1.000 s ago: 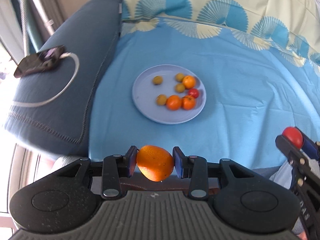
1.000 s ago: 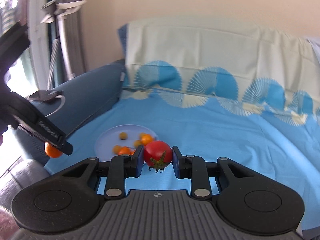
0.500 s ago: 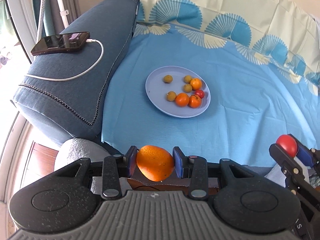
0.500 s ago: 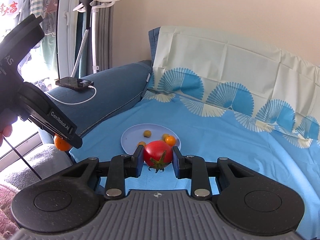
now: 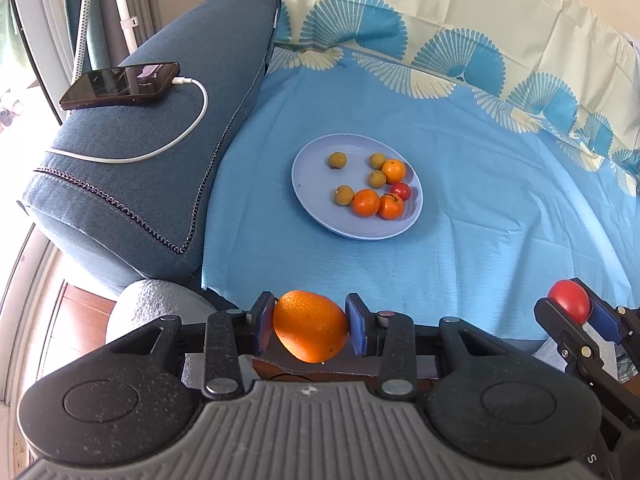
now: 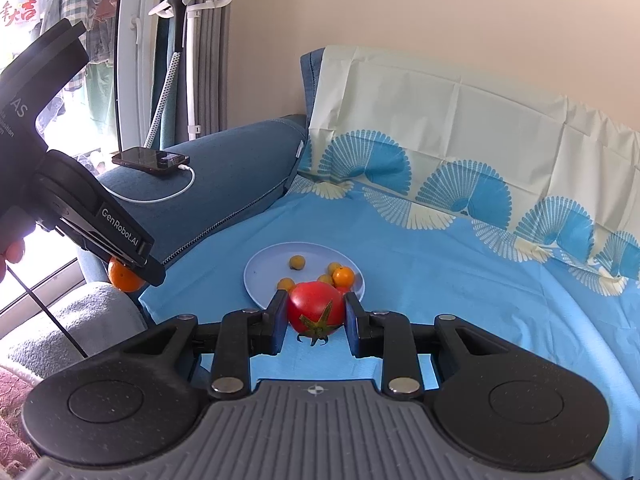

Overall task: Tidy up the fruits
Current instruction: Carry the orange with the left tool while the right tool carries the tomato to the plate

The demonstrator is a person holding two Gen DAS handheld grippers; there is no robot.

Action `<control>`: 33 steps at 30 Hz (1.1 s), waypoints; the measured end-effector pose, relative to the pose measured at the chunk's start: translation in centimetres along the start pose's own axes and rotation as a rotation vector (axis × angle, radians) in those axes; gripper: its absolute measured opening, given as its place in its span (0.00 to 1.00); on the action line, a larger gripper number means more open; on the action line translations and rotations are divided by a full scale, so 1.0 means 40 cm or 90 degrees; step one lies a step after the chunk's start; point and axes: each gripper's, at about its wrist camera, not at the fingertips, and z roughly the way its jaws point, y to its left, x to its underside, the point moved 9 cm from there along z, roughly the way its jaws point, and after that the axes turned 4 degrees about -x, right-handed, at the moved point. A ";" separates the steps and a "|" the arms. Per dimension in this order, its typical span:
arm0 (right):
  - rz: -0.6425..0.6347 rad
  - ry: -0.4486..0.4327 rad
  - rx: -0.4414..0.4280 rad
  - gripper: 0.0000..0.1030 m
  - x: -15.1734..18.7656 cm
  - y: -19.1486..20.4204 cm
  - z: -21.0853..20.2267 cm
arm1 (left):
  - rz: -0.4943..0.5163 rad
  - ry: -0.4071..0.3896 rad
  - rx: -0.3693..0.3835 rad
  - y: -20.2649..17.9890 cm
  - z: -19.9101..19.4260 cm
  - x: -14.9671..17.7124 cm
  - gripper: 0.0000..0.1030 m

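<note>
My left gripper [image 5: 310,325] is shut on an orange [image 5: 310,326], held near the front edge of the blue cloth [image 5: 500,220]. My right gripper [image 6: 316,314] is shut on a red tomato [image 6: 315,308] with its green stem facing me. That tomato [image 5: 569,301] shows at the lower right of the left wrist view. Farther back on the cloth lies a pale blue plate [image 5: 316,208] with several small oranges, yellow-green fruits and one small red tomato [image 5: 401,191]. In the right wrist view the plate [image 6: 260,276] lies just beyond the tomato, and the held orange [image 6: 124,278] peeks out under the left gripper.
A dark blue sofa armrest [image 5: 132,168] on the left carries a phone [image 5: 120,85] on a white charging cable [image 5: 168,146]. A patterned cloth covers the sofa back [image 5: 460,28]. A garment steamer stand [image 6: 188,40] and a window are at the far left.
Both views have shifted: the plate now sits a little farther right and more of the armrest and phone shows. Each gripper still holds the same fruit.
</note>
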 end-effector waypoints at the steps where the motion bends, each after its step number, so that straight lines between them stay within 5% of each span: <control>1: 0.001 0.002 -0.001 0.30 0.001 -0.001 0.002 | 0.000 0.001 0.001 -0.001 0.002 -0.001 0.41; 33: 0.014 0.047 0.000 0.30 0.018 -0.017 0.077 | -0.006 0.017 0.010 -0.016 0.063 -0.045 0.41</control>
